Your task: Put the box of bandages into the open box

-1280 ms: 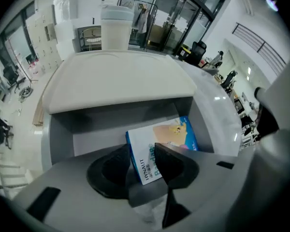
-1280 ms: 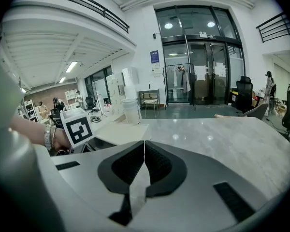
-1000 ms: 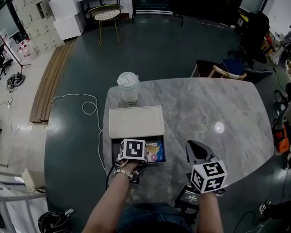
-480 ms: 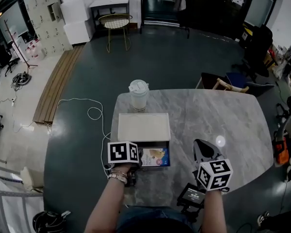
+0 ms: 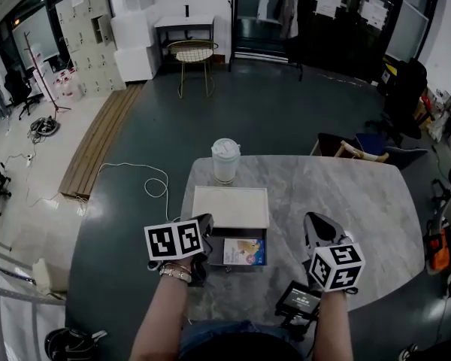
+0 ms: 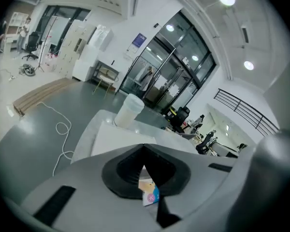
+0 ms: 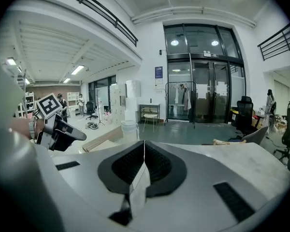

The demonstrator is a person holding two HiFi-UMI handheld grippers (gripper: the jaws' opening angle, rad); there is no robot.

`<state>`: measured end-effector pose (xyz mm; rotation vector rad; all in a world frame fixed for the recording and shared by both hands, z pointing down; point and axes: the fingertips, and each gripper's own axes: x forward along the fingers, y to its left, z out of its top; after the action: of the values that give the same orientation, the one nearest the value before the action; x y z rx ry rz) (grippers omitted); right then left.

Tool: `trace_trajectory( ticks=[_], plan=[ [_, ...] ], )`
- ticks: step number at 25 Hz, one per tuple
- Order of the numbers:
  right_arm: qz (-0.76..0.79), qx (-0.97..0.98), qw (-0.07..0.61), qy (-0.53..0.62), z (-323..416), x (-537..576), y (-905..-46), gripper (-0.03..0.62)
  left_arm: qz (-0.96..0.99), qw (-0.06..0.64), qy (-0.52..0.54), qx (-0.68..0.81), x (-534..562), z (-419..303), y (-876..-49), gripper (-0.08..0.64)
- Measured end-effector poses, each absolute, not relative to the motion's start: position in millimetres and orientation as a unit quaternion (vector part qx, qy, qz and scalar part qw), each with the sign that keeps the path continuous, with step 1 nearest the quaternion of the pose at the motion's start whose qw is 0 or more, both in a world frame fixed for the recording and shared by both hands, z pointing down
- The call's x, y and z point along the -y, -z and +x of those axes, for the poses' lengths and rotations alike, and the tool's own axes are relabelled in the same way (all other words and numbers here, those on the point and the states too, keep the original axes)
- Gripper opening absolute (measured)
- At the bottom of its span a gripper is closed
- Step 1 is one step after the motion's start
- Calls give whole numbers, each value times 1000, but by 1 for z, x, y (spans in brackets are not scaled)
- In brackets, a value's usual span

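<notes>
"What is on the left?"

"The grey left gripper [image 5: 204, 222] with a black-and-white marker cube hangs near the left edge of the grey marble table [image 5: 346, 194]. Its jaws have just closed. They are pressed together with nothing between them."

"What comes next?"

"A white plastic cup with a lid [image 5: 225, 160] stands by the far edge. In front of it is the open box [image 5: 231, 206], with a white lid folded back and a dark tray. The blue and cream box of bandages [image 5: 245, 251] lies flat in the tray."

"And on the right?"

"The right gripper [image 5: 321, 230] hangs above the near edge. Its jaws are pressed together too, holding nothing. A small black device [image 5: 299, 301] sits at the near edge."
</notes>
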<state>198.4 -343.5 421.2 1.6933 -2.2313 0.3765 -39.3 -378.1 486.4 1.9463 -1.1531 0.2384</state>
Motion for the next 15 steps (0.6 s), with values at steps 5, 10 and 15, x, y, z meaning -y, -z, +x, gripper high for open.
trace_trajectory(
  ticks=[5,10,15],
  plan=[
    [585,791,139,-112,191,350,-406,26,818,340,-7,465,387,-49,-431,11],
    [583,797,122,-101,192,351,-394,26,838,243,79,482,387,-74,-375,12],
    [563,817,91,-80,183,348,-379,26,817,171,157,528,379,-121,-336,12]
  ],
)
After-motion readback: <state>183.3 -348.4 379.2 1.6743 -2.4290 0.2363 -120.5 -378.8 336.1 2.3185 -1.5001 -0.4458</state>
